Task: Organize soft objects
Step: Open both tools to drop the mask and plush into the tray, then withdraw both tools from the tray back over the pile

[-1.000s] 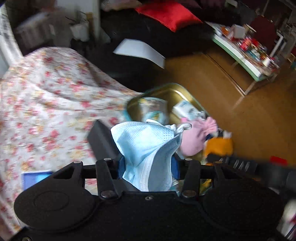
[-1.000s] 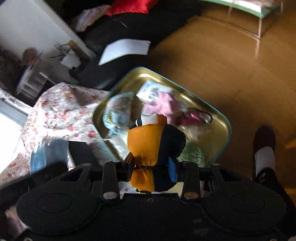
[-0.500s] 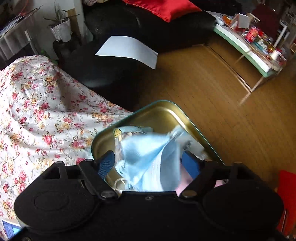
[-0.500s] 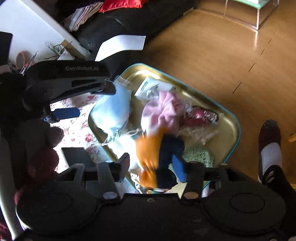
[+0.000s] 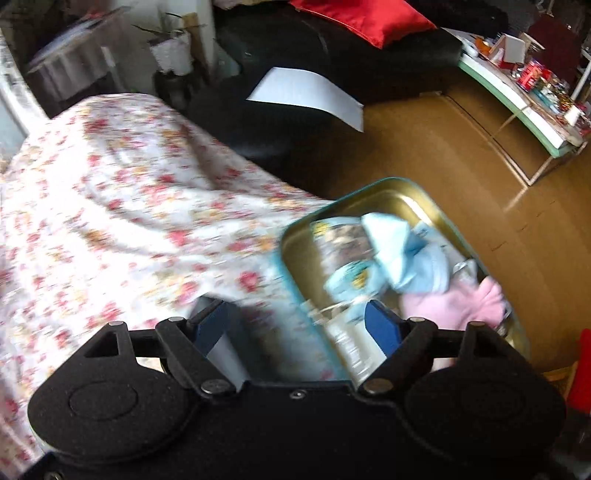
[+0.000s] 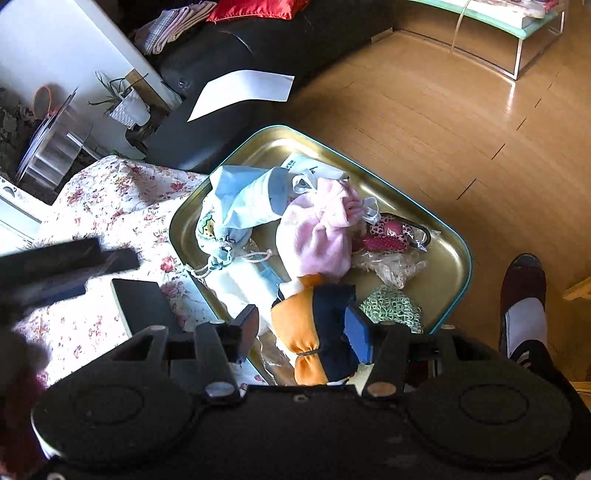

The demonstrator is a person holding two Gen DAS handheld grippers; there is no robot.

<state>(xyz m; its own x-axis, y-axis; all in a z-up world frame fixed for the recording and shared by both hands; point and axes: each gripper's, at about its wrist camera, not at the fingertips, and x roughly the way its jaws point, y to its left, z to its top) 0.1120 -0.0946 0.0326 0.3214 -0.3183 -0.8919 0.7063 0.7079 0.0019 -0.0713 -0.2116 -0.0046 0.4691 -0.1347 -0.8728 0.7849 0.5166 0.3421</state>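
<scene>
A gold tray with a teal rim [image 6: 448,254] sits at the edge of a floral-covered surface [image 6: 110,206] and holds soft things. In it lie a light blue face mask [image 6: 243,199], a pink fluffy piece [image 6: 317,232], an orange and navy plush [image 6: 317,328], a green crocheted piece [image 6: 391,306] and a pink spotted item in plastic [image 6: 388,236]. My right gripper [image 6: 303,328] is open just above the plush, not gripping it. My left gripper [image 5: 299,328] is open and empty at the tray's [image 5: 399,192] near left edge; the mask [image 5: 406,254] lies beyond it.
A dark flat device [image 6: 144,306] lies on the floral cloth beside the tray. A black sofa with white paper [image 5: 306,92] and a red cushion [image 5: 362,18] stands behind. Wooden floor [image 6: 424,122] is to the right, with the person's foot [image 6: 521,291] close to the tray.
Both grippers opened. The left let the blue mask drop into the tray and drew back left. The right let the orange and navy plush fall into the tray's near end.
</scene>
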